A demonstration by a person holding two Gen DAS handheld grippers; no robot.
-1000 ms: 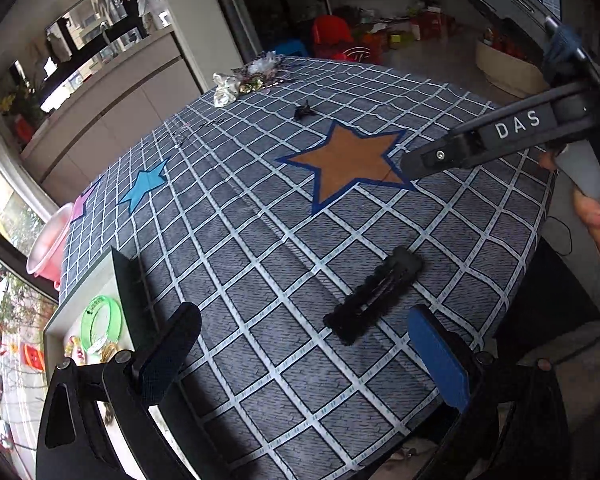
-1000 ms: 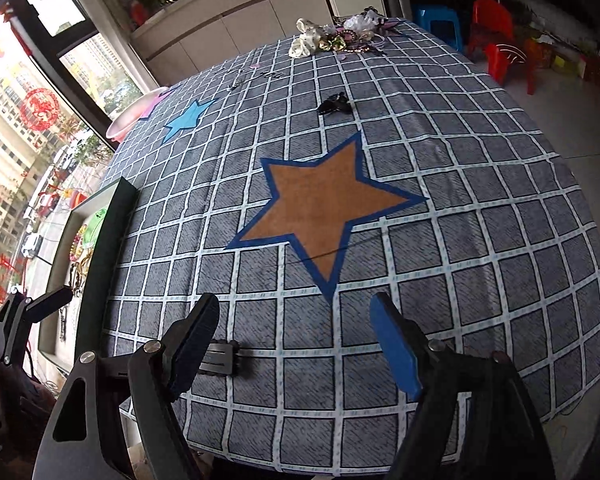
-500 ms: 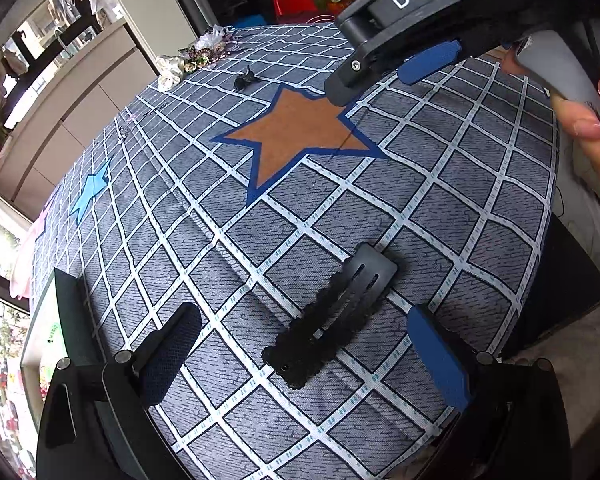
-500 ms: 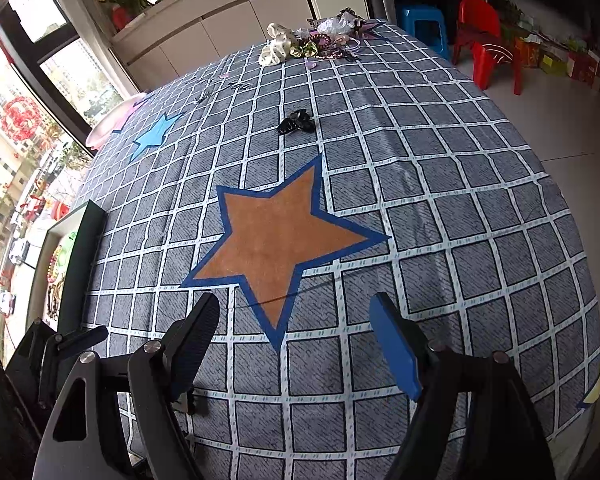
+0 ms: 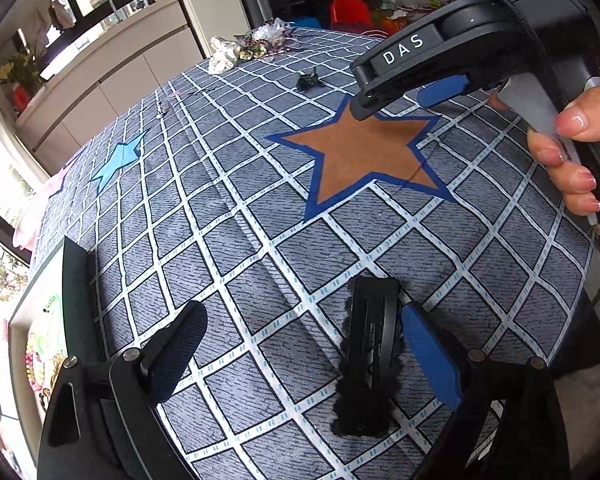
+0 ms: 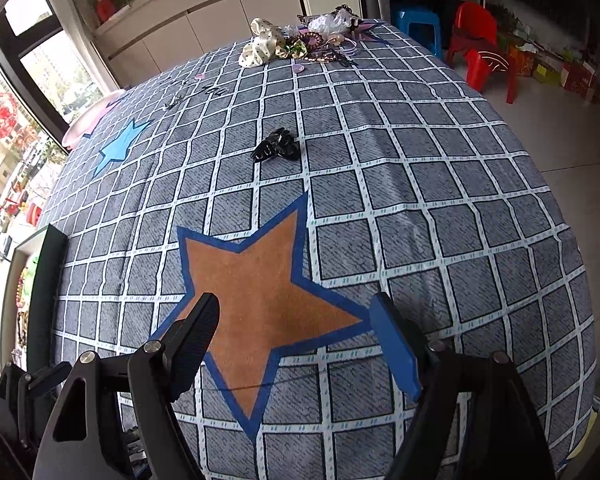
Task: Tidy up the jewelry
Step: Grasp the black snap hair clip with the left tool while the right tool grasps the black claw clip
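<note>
Hovering left claw [image 5: 300, 344], spread, beside hair clip [image 5: 370, 356]

Surfaces: mostly cloth, matt plastic.
We note the tablecloth [image 5: 236, 240] as woven fabric, matt, faintly ribbed; the hair clip [image 5: 370, 356] as smooth satin-black plastic or metal on fuzzy trim; the claw clip [image 6: 276, 150] glossy; the gripper pads [image 5: 432, 360] matt blue.

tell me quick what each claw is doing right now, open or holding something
Left claw: open, holding nothing; black hair clip lies on the tablecloth between its fingers, against the blue one.
Right claw: open, empty, over the orange star.
</note>
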